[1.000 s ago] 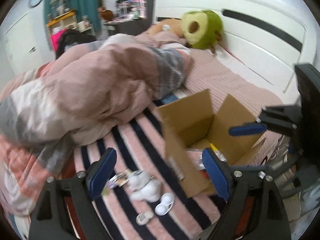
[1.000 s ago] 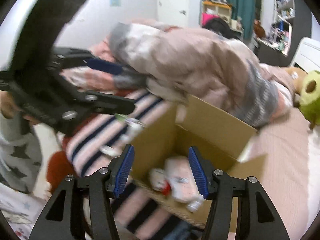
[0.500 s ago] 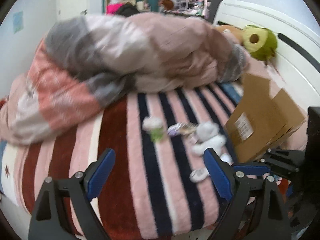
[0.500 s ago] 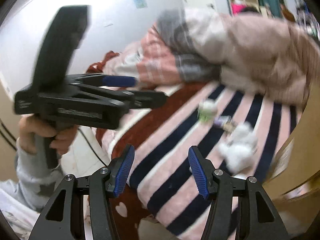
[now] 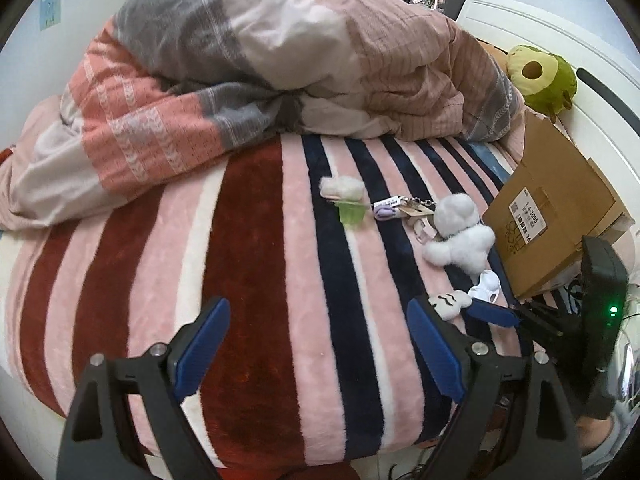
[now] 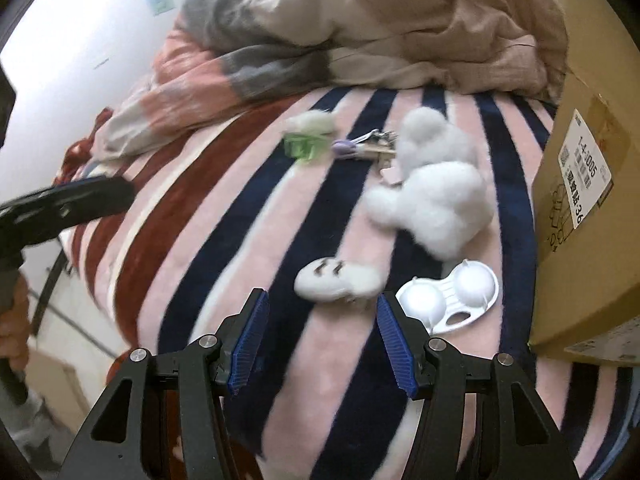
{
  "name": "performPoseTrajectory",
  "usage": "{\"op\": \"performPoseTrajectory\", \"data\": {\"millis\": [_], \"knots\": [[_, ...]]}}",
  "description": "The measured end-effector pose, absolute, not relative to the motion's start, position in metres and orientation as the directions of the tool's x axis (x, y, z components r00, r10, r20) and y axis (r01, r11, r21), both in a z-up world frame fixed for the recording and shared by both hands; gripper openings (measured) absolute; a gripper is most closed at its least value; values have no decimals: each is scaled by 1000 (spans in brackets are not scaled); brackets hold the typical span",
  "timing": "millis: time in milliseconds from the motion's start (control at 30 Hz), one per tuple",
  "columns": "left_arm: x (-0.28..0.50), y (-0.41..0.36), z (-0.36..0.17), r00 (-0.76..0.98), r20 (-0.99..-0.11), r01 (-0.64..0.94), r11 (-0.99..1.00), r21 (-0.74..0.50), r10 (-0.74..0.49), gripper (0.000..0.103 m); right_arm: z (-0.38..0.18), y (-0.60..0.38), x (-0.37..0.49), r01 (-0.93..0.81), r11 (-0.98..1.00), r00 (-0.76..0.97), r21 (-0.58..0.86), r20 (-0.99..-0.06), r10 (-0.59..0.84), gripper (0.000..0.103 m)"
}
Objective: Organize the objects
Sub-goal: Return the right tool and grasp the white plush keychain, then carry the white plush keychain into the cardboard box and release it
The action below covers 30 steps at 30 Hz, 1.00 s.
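Observation:
Small things lie on a striped blanket [image 5: 256, 264]: a white plush toy [image 5: 458, 234] [image 6: 434, 188], a small white fluffy clip with dark marks [image 5: 448, 303] [image 6: 334, 280], a white plastic two-cup case [image 5: 486, 286] [image 6: 448, 298], a keychain with tags [image 5: 400, 208] [image 6: 366, 146] and a green clip with white fluff [image 5: 348, 200] [image 6: 306, 138]. My left gripper [image 5: 318, 348] is open over bare blanket, left of these things. My right gripper [image 6: 320, 334] is open just short of the fluffy clip, nothing between its fingers. It shows at the right edge of the left wrist view [image 5: 494, 316].
A cardboard box [image 5: 556, 216] [image 6: 588, 168] stands on the bed right of the toys. A bunched duvet [image 5: 256, 64] fills the far side. A green avocado plush [image 5: 542, 78] leans on the white headboard. A hand [image 6: 12, 332] holds the left gripper's handle.
Both grippers swung left from over the box and sank toward the blanket. The box has slid to the right edge of both views; the small toys now lie ahead of the right gripper.

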<state>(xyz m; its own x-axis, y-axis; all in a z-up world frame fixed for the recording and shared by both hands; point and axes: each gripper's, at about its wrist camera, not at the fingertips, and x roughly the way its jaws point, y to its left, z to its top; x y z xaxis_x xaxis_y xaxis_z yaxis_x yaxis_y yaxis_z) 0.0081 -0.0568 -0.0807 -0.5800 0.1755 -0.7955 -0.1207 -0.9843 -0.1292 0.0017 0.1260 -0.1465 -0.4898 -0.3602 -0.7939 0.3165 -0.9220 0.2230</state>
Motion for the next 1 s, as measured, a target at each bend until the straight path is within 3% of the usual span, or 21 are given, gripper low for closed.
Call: {"op": "performPoseTrajectory", "data": {"millis": [267, 500, 667, 733, 1000], "knots": [[8, -60, -83, -573, -795, -121, -980, -160, 201, 89, -154, 112, -3, 328, -938, -554, 116, -781, -290, 32], [5, -52, -82, -540, -798, -198, -962, -189, 268, 89, -144, 103, 0, 411, -904, -559, 114, -752, -349, 32], [-7, -49, -79, -443, -756, -318, -873, -370, 482, 88, -122, 89, 6, 539, -829, -538, 147, -698, -473, 32], [-12, -45, -72, -419, -756, -356, -857, -373, 503, 88, -109, 84, 6, 586, -796, -527, 150, -676, -515, 32], [-23, -35, -34, -361, -739, -457, -799, -390, 568, 58, -59, 80, 1, 686, -718, -517, 117, -615, -595, 32]]}}
